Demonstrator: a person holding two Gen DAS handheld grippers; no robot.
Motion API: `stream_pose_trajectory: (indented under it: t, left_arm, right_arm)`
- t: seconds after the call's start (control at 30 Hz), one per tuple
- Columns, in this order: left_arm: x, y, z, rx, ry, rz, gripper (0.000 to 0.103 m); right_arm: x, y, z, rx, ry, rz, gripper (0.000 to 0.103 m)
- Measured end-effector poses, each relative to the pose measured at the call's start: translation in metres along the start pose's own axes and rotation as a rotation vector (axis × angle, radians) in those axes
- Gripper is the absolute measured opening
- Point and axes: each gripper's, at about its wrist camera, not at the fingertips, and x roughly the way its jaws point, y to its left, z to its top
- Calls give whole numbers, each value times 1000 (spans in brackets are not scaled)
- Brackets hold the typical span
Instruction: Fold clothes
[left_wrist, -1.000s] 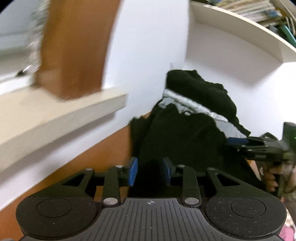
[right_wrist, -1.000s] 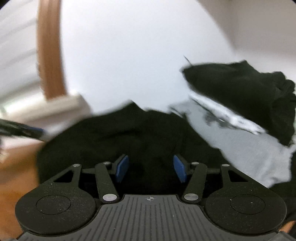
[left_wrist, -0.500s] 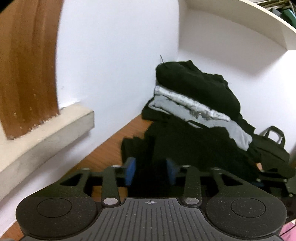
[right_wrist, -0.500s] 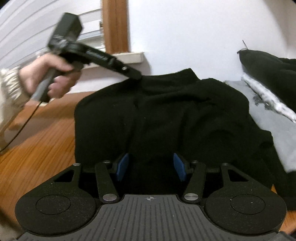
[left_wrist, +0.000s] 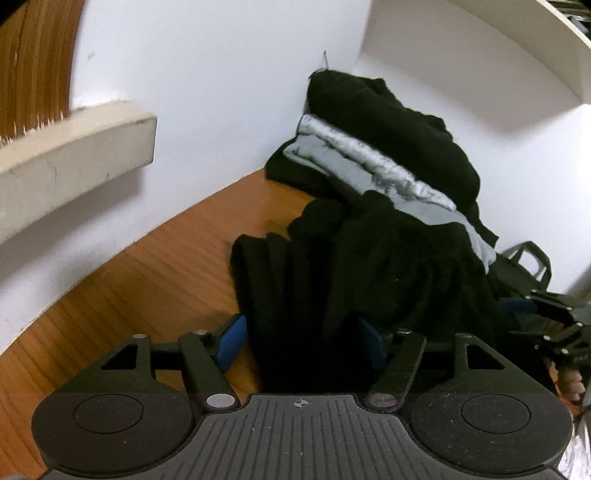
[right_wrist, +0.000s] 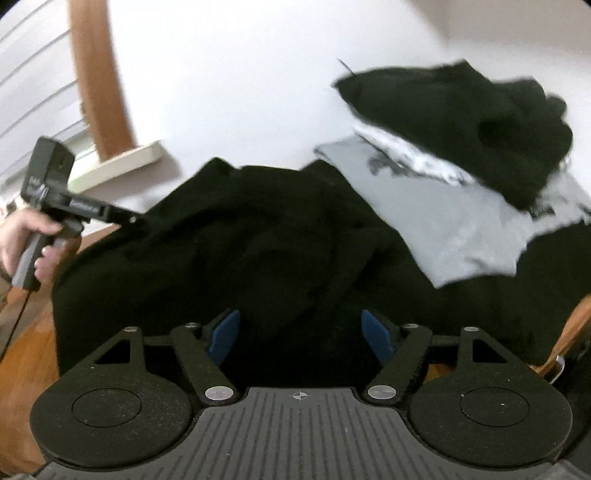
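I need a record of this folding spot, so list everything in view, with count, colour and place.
black garment: one, black, spread rumpled on the table, between the jaws of both grippers
pile of clothes: one, black pieces with a grey one between them, in the corner against the wall
table: one, brown wood, under the clothes
ledge: one, cream, on the wall at left
bag: one, dark, with handles, behind the garment at right
shelf: one, white, above the pile
left gripper: one, black with blue pads, jaws opening over the garment
right gripper: one, black with blue pads, jaws opening over the garment
hand: one, on the left gripper's handle
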Motion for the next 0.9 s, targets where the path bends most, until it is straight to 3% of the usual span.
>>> stream_pose_trajectory:
  t: [0.4, 0.57, 0.7, 0.83, 0.9]
  left_arm:
    - [15, 15, 9, -21, -4, -77, 78]
    - [18, 16, 11, -24, -8, -89, 78]
    - [22, 13, 13, -17, -3, -109, 76]
    - [27, 16, 18, -38, 20, -163, 76]
    - [31, 17, 22, -37, 29, -163, 67]
  right_arm:
    - [-1, -23, -3, 151, 13, -17, 80]
    - [2, -23, -2, 164, 21, -28, 82]
    - [10, -17, 1, 150, 18, 13, 83]
    - [32, -4, 15, 123, 25, 42, 73]
    - [42, 0, 19, 106, 14, 39, 61]
